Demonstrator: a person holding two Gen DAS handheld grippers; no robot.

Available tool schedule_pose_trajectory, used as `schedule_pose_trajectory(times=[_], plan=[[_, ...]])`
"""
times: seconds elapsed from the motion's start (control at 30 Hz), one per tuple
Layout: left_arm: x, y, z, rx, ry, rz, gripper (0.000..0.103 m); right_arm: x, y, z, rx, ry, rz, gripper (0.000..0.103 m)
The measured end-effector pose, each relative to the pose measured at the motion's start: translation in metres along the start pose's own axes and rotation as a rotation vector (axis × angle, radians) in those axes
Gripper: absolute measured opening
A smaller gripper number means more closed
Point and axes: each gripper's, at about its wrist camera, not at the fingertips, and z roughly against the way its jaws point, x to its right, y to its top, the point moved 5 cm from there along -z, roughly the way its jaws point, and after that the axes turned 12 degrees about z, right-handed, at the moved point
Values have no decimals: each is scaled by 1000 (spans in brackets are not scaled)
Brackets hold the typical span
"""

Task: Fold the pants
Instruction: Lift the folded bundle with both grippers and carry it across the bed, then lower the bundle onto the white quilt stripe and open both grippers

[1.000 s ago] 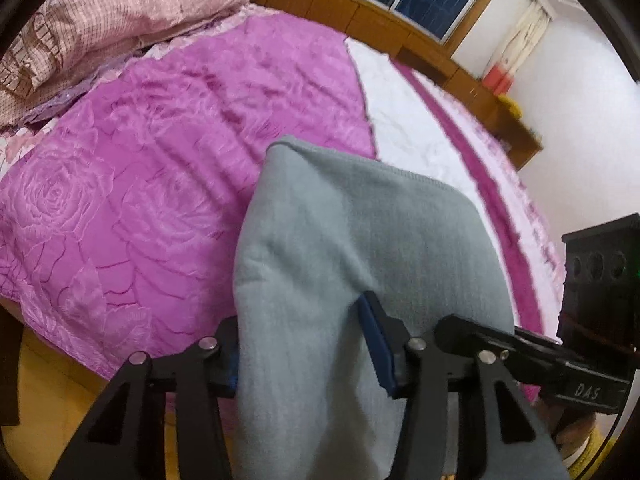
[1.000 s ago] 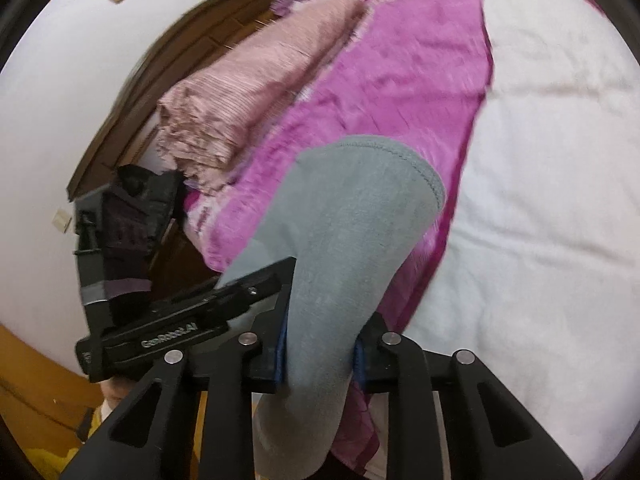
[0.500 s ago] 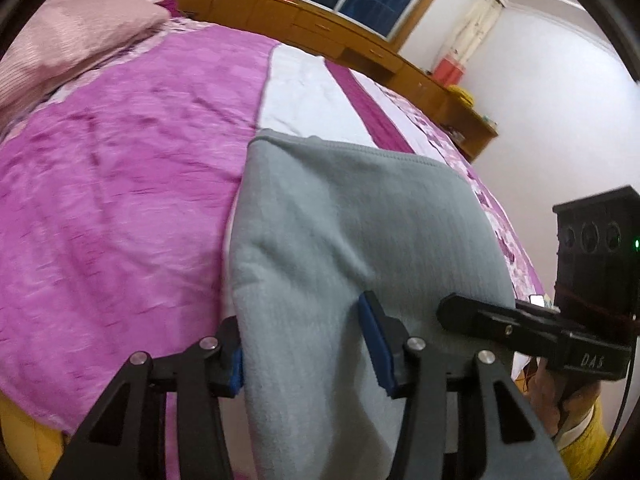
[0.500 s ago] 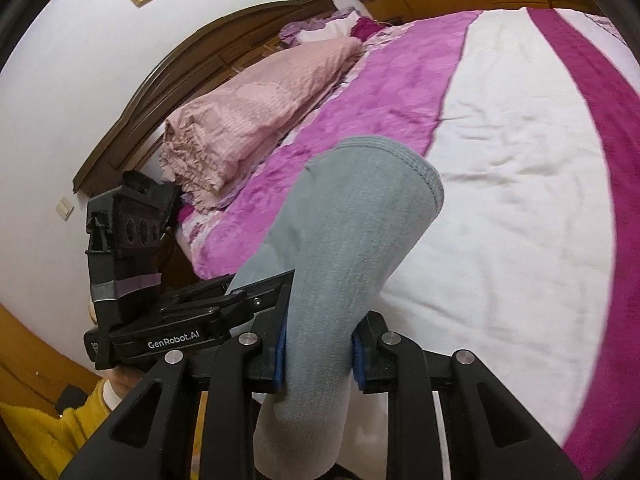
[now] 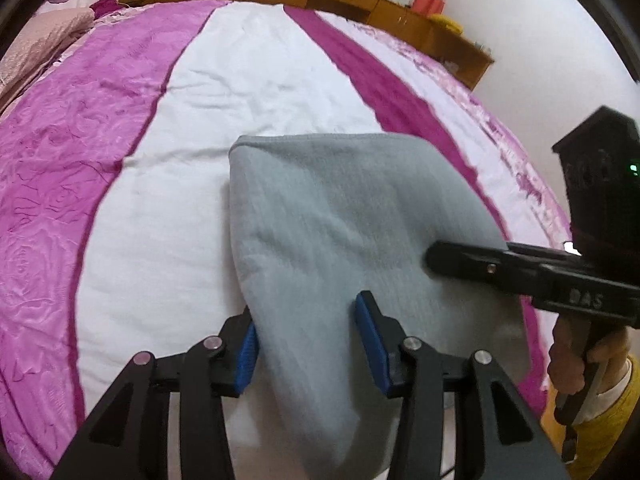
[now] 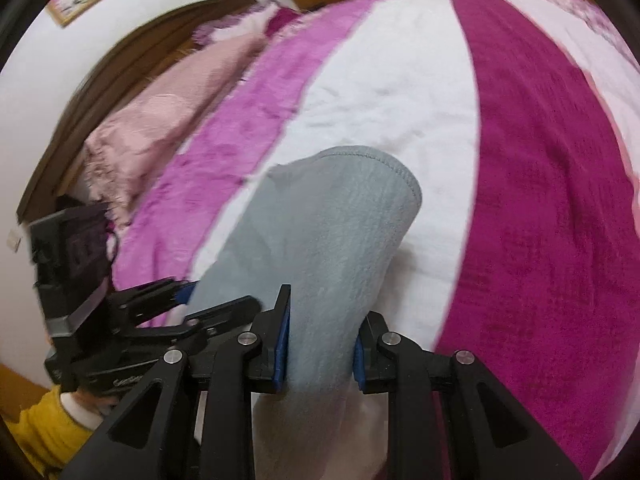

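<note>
The grey pants [image 5: 344, 232] are held folded between both grippers above the white middle stripe of the bed [image 5: 240, 92]. My left gripper [image 5: 312, 340] is shut on one side of the pants, blue pads against the cloth. My right gripper [image 6: 320, 344] is shut on the other side of the pants [image 6: 320, 248]. The right gripper's body shows in the left wrist view [image 5: 520, 276], and the left gripper shows in the right wrist view [image 6: 160, 308]. The lower part of the pants hangs out of sight below the fingers.
The bedspread has pink [image 5: 60, 160] and magenta [image 6: 540, 200] stripes beside the white one. A pink pillow [image 6: 160, 120] lies by the dark wooden headboard [image 6: 132, 52]. Wooden cabinets [image 5: 360, 0] run along the far wall.
Both grippers have carried the pants sideways from over the pink part of the bed to over the white middle stripe. Both grips stay shut on the cloth.
</note>
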Motion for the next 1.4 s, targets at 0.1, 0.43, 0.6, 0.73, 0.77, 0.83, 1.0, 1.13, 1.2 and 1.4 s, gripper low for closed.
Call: schedule_pose_trajectory(times=[0.1, 0.43, 0.6, 0.73, 0.77, 0.83, 1.0, 1.13, 1.2, 1.4], plan=[[-4, 1, -9, -12, 1, -1, 52, 19, -14, -11, -8, -11, -59, 24], [-5, -18, 30, 22, 100, -69, 53, 16, -41, 23, 35, -115, -52, 30], [-15, -41, 43, 49, 141, -70, 54, -1, -71, 41, 56, -162, -29, 30], [-24, -48, 25, 42, 203, -75, 59, -4, -88, 31, 39, -190, -44, 30], [-26, -48, 23, 45, 206, -65, 59, -3, -90, 26, 34, -193, -63, 30], [-31, -46, 22, 50, 202, -30, 60, -4, -90, 24, 42, -193, -80, 30], [-29, -48, 34, 62, 205, -19, 61, -13, -90, 33, 51, -219, -79, 30], [-25, -59, 43, 62, 207, -18, 63, -23, -98, 47, 64, -270, -47, 33], [-23, -66, 47, 63, 198, -11, 71, -27, -103, 53, 74, -290, -34, 41], [-22, -97, 50, 80, 170, 29, 99, -32, -127, 60, 75, -356, -2, 60]])
